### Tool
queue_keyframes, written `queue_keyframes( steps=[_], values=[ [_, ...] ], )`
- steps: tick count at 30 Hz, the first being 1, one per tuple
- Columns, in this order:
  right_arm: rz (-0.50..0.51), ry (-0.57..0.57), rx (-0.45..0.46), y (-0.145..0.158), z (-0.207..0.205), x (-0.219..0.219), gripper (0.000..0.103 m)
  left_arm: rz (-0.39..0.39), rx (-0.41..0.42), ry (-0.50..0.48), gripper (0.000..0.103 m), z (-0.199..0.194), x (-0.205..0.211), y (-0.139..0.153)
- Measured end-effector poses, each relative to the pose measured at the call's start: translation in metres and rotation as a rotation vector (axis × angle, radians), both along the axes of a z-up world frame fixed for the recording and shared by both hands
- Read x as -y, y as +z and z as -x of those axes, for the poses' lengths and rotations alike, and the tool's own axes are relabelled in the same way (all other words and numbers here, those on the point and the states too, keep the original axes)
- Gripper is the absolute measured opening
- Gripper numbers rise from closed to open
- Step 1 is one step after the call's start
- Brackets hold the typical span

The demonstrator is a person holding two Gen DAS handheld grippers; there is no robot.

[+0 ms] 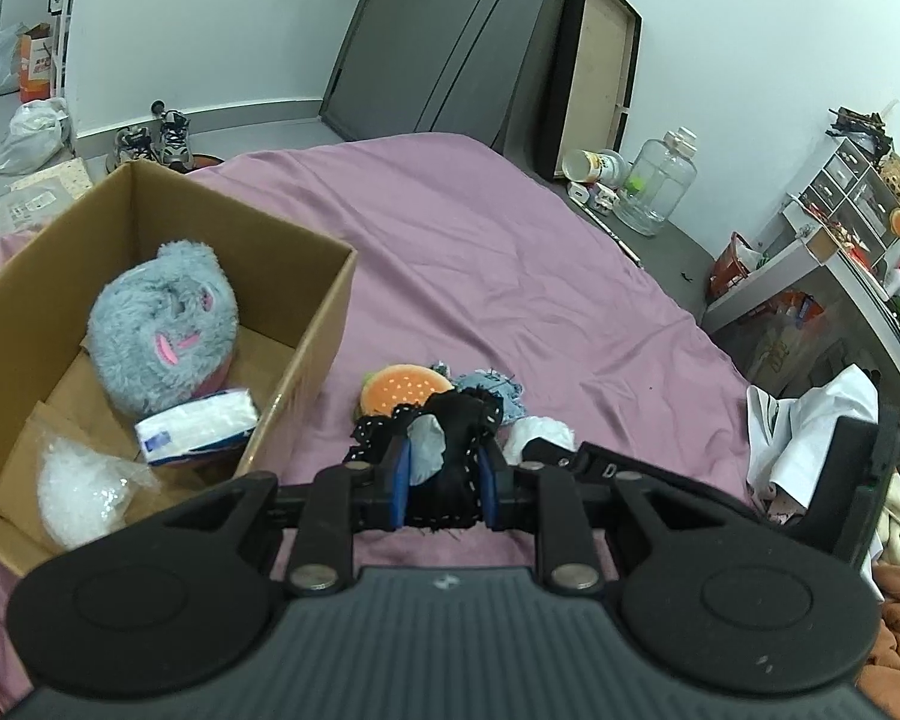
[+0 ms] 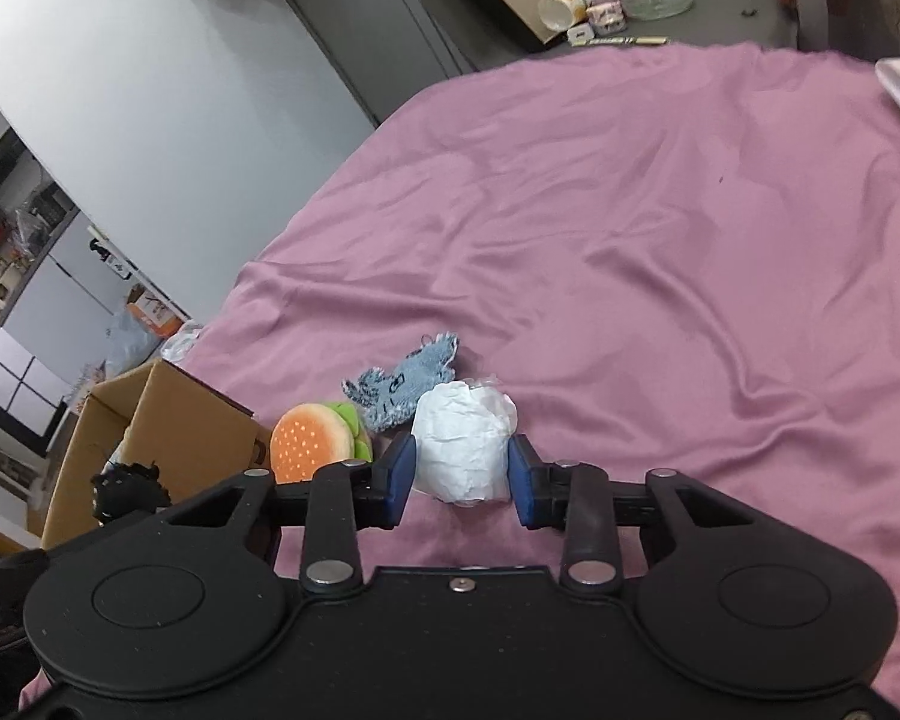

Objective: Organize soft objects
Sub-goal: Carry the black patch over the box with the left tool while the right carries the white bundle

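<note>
On pink sheet, one burger plush, one box

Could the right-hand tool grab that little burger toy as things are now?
Probably not yet. The right gripper has the white wad between its fingers, so it is occupied. The burger toy lies just left of it on the pink sheet, uncovered, reachable after letting go.

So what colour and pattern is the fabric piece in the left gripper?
Black fabric piece with white dotted stitching along its edges, clearest in the left wrist view.
</note>
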State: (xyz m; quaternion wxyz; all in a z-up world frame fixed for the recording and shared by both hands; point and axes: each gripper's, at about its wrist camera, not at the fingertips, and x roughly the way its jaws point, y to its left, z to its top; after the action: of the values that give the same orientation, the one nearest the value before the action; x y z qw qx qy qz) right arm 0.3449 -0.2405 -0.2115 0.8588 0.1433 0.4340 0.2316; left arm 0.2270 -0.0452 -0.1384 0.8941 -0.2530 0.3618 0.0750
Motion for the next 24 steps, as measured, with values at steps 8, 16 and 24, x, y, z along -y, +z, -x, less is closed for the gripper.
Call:
queue_keyframes(
  steps=[8, 16, 24],
  values=[
    [0.001, -0.044, 0.003, 0.024, 0.013, 0.008, 0.033, 0.002, 0.023, -0.021, 0.022, 0.009, -0.002, 0.017],
    [0.014, -0.058, 0.049, 0.046, 0.039, 0.012, 0.033, 0.018, 0.028, -0.055, 0.022, 0.018, -0.011, 0.031],
    [-0.018, -0.115, 0.085, 0.065, 0.058, 0.025, 0.033, 0.020, 0.046, -0.087, 0.022, 0.029, -0.022, 0.050]
  ],
)
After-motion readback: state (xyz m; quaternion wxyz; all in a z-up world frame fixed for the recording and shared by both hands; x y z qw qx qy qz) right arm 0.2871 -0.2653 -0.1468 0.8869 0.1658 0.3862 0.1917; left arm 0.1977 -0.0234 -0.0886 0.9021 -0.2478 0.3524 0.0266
